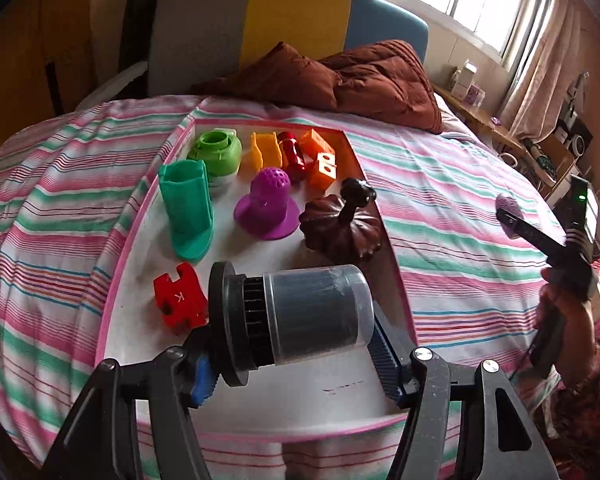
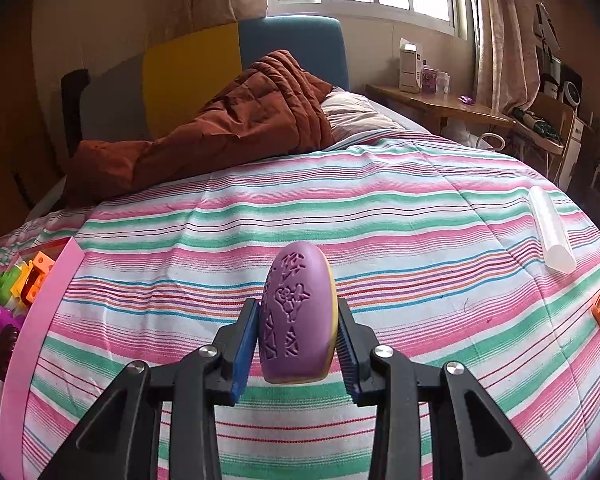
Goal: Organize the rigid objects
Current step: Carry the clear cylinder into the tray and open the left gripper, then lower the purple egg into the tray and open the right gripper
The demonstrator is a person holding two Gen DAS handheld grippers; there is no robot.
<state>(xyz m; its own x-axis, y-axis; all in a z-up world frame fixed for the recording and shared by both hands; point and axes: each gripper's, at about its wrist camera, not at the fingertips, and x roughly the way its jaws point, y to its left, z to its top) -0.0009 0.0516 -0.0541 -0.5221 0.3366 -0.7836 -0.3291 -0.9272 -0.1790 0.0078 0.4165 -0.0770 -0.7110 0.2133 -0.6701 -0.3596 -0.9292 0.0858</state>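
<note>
Striped bedspread (image 2: 340,208) everywhere, with a pink-rimmed tray (image 1: 118,240) on the bed collecting the plastic bits. Left gripper (image 1: 296,344) has its fingers clamped on a dark cylinder with a clear cap (image 1: 296,316) over the tray's near end, probably to set down. Right gripper (image 2: 296,344) pinches a purple embossed oval (image 2: 298,320) above bare bedspread, likely next.

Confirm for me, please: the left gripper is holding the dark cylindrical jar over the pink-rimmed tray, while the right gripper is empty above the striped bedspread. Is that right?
Not quite. The right gripper is not empty: its pads press on a purple embossed oval piece above the striped bedspread, as the right wrist view shows. The rest stands: the left gripper holds the dark cylindrical jar over the pink-rimmed tray.
</note>
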